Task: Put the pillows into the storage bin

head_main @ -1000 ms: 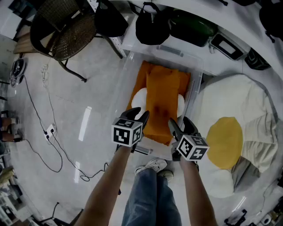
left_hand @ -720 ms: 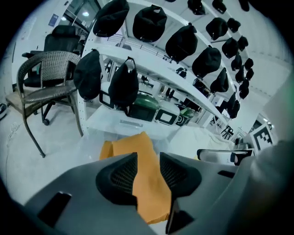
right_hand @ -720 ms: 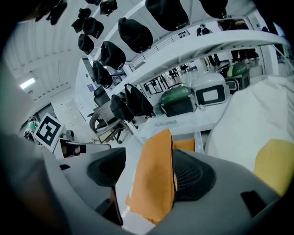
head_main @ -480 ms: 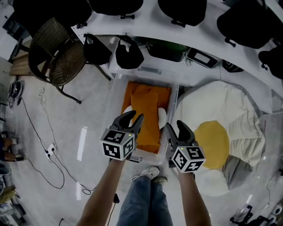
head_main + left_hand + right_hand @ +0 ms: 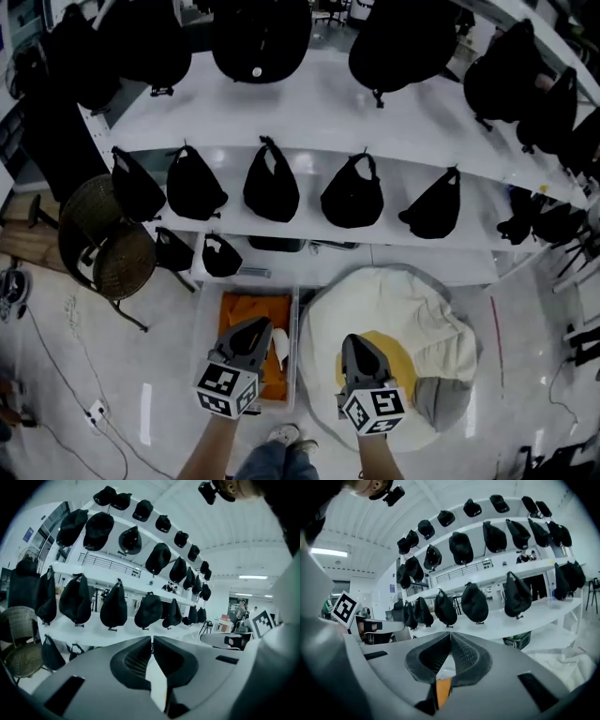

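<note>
Head view: raised high now, left gripper (image 5: 255, 328) and right gripper (image 5: 354, 343), jaws just brought together on nothing; a second ago, low and parted over the clear plastic storage bin (image 5: 296, 366). Inside the bin, the orange fabric pillow (image 5: 242, 306), next to a cream beanbag (image 5: 412, 300). Left gripper view: jaws together, empty, facing black bags (image 5: 112, 606) on white shelves (image 5: 89, 632). Right gripper view: likewise closed on nothing.

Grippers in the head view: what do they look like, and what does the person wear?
The left gripper and right gripper match: dark ribbed claw, grey body, white cube with black square markers. The person wears blue jeans and a pale shoe; no sleeves show.
</note>
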The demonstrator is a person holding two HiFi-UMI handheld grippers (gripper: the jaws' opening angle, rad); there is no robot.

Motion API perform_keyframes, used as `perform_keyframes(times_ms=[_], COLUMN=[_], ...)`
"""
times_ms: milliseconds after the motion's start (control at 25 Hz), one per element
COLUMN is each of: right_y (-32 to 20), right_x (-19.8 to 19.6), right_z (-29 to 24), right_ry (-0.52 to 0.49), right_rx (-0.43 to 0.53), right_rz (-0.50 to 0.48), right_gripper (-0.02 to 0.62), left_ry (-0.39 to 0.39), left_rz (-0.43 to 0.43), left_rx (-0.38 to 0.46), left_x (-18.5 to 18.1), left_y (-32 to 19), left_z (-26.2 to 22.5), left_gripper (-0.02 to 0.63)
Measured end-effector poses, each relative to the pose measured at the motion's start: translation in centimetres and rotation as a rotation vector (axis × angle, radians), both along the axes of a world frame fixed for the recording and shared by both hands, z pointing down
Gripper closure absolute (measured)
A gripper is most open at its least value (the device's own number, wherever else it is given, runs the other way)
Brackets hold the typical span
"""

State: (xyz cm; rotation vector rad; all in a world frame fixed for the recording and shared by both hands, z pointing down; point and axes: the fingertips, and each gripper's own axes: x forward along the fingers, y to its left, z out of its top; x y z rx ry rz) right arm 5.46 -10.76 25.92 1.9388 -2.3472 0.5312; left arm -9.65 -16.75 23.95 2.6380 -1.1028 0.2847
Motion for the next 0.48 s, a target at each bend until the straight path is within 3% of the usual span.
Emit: perform_keyframes(times_ms=[240,480], right_y=[5.4,11.7], right_x=[6.0,10.2], right_z=[-11.2,-16.2], right_ry=[0.038,0.053], right_rx=[0.112,0.151], right_rz=[0.141,0.279], right_gripper=[0.592,0.594], left_ry=[0.026,0.073], left_rz=[0.127,0.230], left_rx=[0.082,0.119], left_x=[5.3,9.7], left_y=[2.9,7.1], left_z=[-10.7,-17.1], left_gripper=[0.584,0.586])
